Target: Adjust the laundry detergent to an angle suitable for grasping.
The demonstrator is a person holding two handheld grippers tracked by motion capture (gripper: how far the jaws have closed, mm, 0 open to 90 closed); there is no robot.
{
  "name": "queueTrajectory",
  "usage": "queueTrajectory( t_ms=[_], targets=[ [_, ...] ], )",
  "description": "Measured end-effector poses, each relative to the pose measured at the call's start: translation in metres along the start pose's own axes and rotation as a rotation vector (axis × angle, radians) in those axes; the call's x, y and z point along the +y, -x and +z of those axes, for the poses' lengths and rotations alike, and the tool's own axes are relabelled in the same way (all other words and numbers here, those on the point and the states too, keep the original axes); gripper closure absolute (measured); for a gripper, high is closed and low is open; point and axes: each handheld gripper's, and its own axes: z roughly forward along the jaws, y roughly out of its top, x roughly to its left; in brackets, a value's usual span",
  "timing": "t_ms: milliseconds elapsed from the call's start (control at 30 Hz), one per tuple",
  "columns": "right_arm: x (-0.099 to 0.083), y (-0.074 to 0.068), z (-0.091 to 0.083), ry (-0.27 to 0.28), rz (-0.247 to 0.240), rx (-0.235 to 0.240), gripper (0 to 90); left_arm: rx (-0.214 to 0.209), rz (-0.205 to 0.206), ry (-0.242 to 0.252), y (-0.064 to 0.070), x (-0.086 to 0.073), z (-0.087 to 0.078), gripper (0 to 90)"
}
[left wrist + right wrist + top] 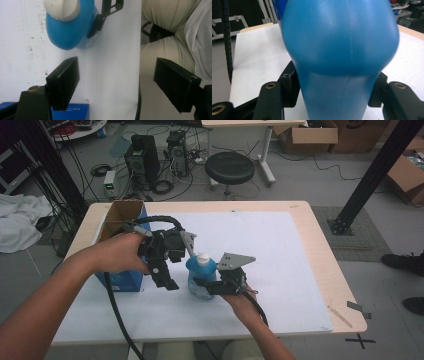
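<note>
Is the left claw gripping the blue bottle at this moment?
No, the left claw is open on nothing, with the bottle beyond it.

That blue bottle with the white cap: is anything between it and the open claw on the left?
Nothing visible. The left claw hangs open beside the blue bottle, with bare white table cover between them. The right claw already grips the bottle's body.

I have a blue plastic bottle (201, 279) with a white cap (203, 257), standing upright on the white sheet (280, 270) near the middle of my table. Its body bulges wide at the shoulder and narrows lower down, and the cap is on.
</note>
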Motion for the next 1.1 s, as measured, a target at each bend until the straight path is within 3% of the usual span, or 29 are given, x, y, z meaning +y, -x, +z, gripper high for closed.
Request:
queueTrajectory(
  t_ms=[300, 667, 833, 1100],
  targets=[
    [0.002, 0.000, -0.001, -0.014, -0.018, -0.004, 43.0, 0.009, -0.003, 0.002, 0.000, 0.000, -0.004, 21.6],
    [0.005, 0.004, -0.012, 0.010, -0.006, 0.040, 43.5, 0.011, -0.012, 0.005, -0.001, -0.002, -0.004, 21.5],
    [0.009, 0.007, -0.022, 0.011, -0.031, 0.056, 43.5, 0.015, -0.010, 0.004, -0.001, -0.003, -0.005, 21.5],
    [0.016, 0.015, -0.042, 0.013, -0.074, 0.129, 43.4, 0.019, -0.013, 0.008, -0.001, -0.002, -0.005, 21.4]
  ],
)
